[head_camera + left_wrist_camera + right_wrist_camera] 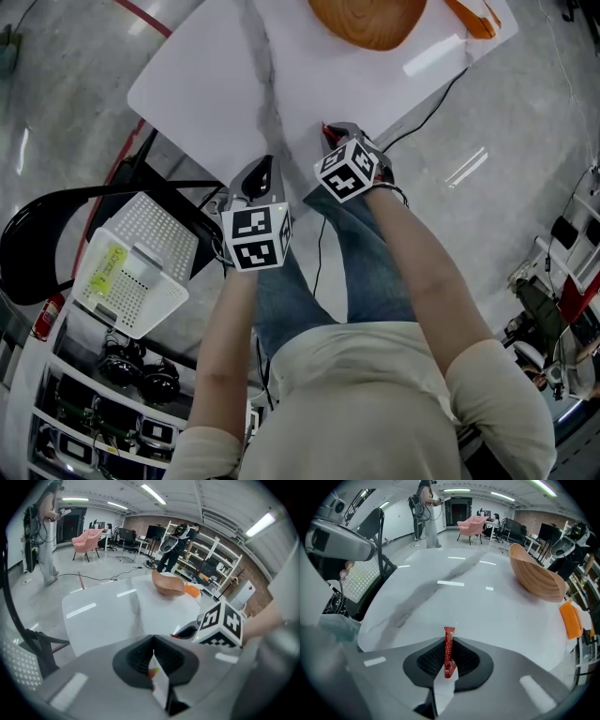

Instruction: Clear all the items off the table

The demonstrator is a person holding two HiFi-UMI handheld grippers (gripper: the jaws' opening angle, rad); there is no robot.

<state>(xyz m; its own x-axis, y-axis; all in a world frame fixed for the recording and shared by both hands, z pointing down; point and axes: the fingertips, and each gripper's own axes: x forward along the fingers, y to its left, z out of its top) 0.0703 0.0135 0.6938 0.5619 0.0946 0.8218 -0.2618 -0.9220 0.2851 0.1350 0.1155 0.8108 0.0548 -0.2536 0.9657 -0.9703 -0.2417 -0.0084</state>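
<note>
My right gripper (pixel 449 657) is shut on a thin red sachet (pixel 448 649), which stands up between its pads above the near part of the white table (pixel 454 597). In the head view that gripper (pixel 330 133) is at the table's near edge. My left gripper (pixel 261 176) hovers just off that edge, beside the right one. In its own view the left gripper (pixel 153 657) has its jaws together, and a tiny coloured speck at the seam is too small to identify. A wooden bowl (pixel 367 21) and a flat orange item (pixel 473 17) lie at the table's far end.
A white perforated basket (pixel 136 267) with a yellow-green item (pixel 111 265) in it rests on a black chair (pixel 56 220) to my left. A black cable (pixel 431 108) runs under the table's right side. Shelves of gear (pixel 112 394) stand at lower left. People stand far off in the room.
</note>
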